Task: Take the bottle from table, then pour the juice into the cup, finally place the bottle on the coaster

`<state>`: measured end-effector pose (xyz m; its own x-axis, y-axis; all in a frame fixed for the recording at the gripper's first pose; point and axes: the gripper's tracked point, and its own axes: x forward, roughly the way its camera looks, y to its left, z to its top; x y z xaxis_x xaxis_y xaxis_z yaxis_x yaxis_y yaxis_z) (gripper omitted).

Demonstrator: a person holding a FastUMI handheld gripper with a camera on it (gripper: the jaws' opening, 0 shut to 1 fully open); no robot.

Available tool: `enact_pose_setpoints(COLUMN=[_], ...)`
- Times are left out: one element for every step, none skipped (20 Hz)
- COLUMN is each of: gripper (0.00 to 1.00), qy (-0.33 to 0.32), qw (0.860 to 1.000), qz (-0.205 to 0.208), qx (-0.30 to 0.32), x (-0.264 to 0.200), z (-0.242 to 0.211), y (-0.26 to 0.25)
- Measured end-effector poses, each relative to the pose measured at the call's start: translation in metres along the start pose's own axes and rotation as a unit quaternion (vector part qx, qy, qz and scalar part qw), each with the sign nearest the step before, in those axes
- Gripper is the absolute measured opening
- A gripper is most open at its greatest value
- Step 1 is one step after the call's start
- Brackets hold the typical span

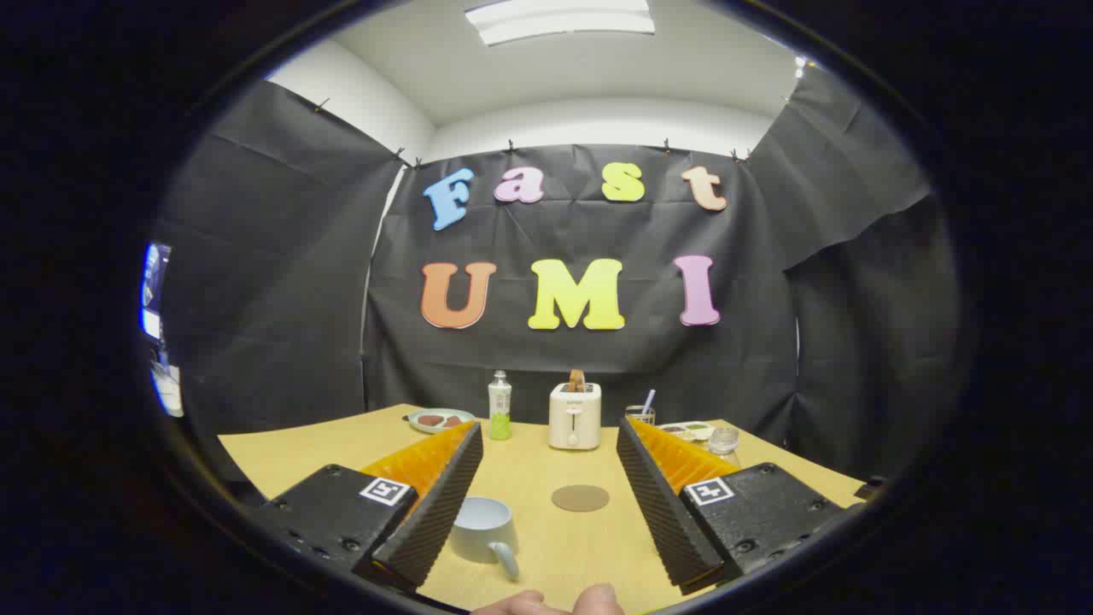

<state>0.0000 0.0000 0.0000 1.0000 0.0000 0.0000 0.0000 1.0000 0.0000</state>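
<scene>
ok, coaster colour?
Brown, a flat round coaster on the yellow table, between the open tongs; gripper view shows it best.

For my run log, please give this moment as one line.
stage: before grasp | gripper: open, holding nothing | clear bottle with green juice: on table beyond fingers | white mug: between fingers | round brown coaster: bare

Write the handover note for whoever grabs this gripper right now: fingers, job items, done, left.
Gripper: open, fingers spread wide, holding nothing, above the near part of the table.
Bottle: upright at the far side, beyond the fingers, green liquid in it, left of the toaster.
Cup: between the fingers, close to the left one, handle toward the camera.
Coaster: bare, between the fingers, just beyond the cup.
Done: nothing yet.
Left: grasp the bottle, pour into the cup, set the bottle on the coaster.
</scene>
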Motion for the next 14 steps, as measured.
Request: enact_pose_setpoints(gripper=[1.0,1.0,1.0,1.0,1.0,1.0,1.0,1.0,1.0,1.0,1.0,1.0,1.0,1.0], qy=[0.002,0.003,0.003,0.002,0.0,-0.001,-0.001,0.0,0.001,0.001,0.001,-0.001,-0.002,-0.003], qw=[1.0,1.0,1.0,1.0,1.0,1.0,1.0,1.0,1.0,1.0,1.0,1.0,1.0,1.0], qz=[0.0,0.0,0.0,0.001,0.001,0.001,0.002,0.003,0.004,0.004,0.004,0.003,0.003,0.004], qx=[-0.002,-0.004,-0.005,-0.004,-0.004,-0.005,-0.004,-0.005,-0.006,-0.007,-0.006,-0.005,-0.003,-0.004], x=[0.0003,0.0007,-0.0002,-0.001,-0.0016,-0.0021,-0.0022,-0.0011,-0.0012,-0.0013,-0.0016,-0.0026,-0.0034,-0.003], z=[-0.0002,-0.0009,0.0001,0.0004,0.0017,0.0022,0.0026,0.0015,0.0014,0.0014,0.0027,0.0032,0.005,0.0051], y=[0.0004,0.0004,0.0008,0.0006,0.0007,0.0012,0.0013,0.0017,0.0027,0.0029,0.0023,0.0011,0.0014,0.0024])
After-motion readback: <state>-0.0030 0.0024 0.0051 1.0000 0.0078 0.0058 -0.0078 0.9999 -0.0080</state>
